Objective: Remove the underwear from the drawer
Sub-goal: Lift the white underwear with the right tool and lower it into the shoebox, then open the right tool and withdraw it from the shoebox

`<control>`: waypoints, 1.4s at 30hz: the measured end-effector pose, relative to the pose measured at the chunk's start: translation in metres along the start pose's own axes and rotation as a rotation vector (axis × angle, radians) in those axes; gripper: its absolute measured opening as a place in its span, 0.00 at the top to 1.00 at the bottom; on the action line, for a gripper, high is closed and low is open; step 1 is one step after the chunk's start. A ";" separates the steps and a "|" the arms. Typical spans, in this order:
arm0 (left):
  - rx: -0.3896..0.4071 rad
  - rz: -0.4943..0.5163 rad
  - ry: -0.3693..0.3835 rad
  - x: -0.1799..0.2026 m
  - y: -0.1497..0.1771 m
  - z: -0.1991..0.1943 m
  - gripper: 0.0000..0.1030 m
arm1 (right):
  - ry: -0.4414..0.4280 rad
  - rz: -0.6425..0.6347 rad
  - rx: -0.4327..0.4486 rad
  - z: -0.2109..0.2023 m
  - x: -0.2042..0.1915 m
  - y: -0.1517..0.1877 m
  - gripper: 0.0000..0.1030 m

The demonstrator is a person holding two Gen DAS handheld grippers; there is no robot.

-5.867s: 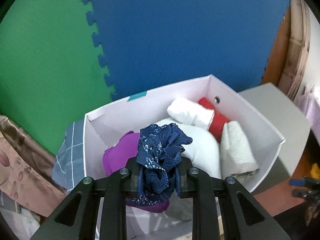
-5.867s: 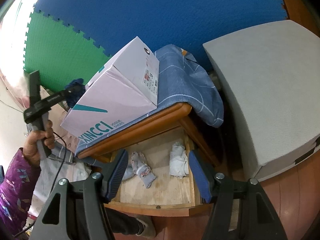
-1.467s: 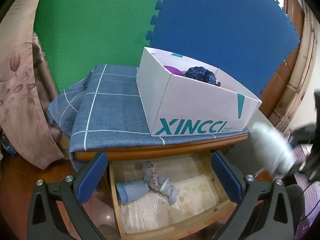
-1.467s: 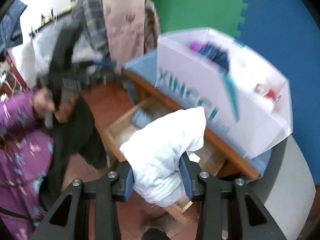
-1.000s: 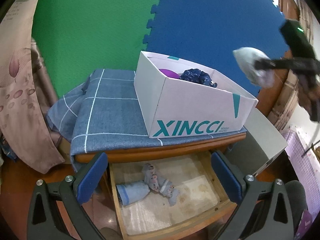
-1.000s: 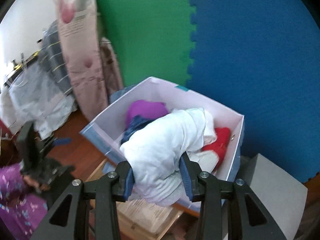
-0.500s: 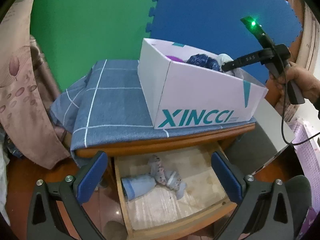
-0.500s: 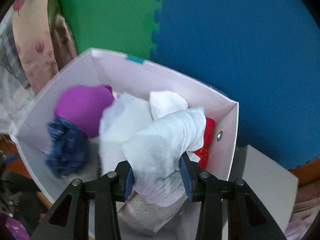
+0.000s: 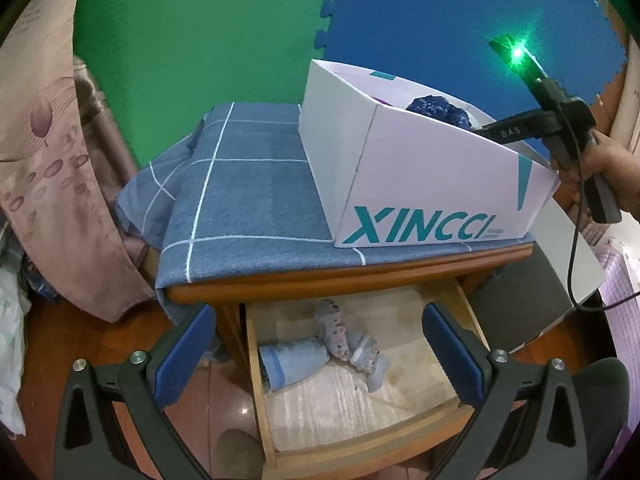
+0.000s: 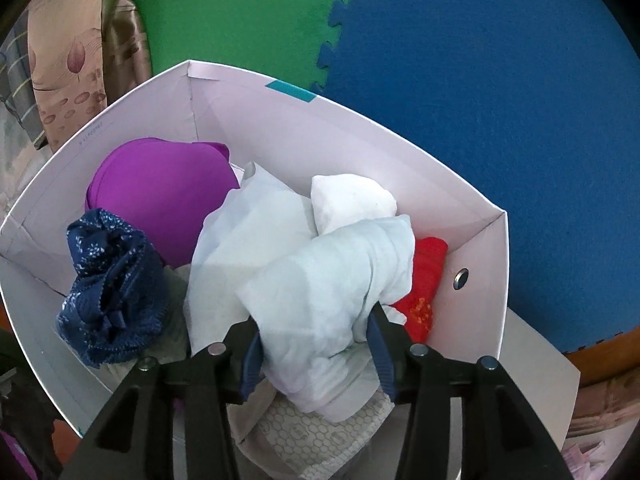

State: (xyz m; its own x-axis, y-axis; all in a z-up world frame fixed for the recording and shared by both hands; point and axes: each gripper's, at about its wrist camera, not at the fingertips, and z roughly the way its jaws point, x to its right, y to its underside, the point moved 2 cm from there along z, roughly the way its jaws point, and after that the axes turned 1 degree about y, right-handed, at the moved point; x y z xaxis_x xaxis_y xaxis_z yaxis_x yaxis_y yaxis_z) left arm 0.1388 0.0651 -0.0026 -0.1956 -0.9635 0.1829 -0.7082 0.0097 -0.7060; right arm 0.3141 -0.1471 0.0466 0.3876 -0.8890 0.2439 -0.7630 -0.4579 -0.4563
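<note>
My right gripper hangs over the open white shoe box, its jaws opening with a pale white rolled pair of underwear between them; the blue pads still sit against the bundle's sides, so I count it as held; the bundle lies on the heap already in the box. Around it: a purple garment at the far left, a navy lace piece nearer on the left, a larger white piece just beside my bundle, a small white roll behind it, a red garment against the right wall by the metal eyelet, and a honeycomb-patterned cloth underneath; the box is crowded.

My left gripper stands wide with nothing between its pads, looking down at the pulled-out wooden drawer; in it lie a light blue rolled pair of underwear and a patterned grey piece touching it, on a pale liner. Above the drawer, the nightstand top overhangs, draped with a blue checked cloth; the box, marked XINCCI, sits on it at the right. From this side I see a hand holding the right gripper's handle, a green light on it and a black cable hanging down. A patterned curtain hangs left; green and blue foam mats cover the wall.
</note>
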 end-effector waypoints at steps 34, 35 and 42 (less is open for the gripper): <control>-0.025 0.056 -0.073 0.009 0.004 0.005 0.00 | -0.286 0.362 0.454 -0.115 -0.047 0.206 0.46; -0.025 0.063 -0.078 0.011 0.004 0.006 0.00 | -0.303 0.408 0.423 -0.104 -0.044 0.218 0.46; -0.033 0.174 -0.141 0.030 0.011 0.009 0.00 | -0.350 0.532 0.361 -0.085 -0.027 0.245 0.46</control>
State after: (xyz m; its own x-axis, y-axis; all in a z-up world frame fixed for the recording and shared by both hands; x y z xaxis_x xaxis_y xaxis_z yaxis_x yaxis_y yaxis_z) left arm 0.1314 0.0338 -0.0115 -0.2217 -0.9743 -0.0386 -0.6946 0.1856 -0.6950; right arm 0.0728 -0.2343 0.0008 0.2009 -0.9149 -0.3501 -0.6992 0.1163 -0.7054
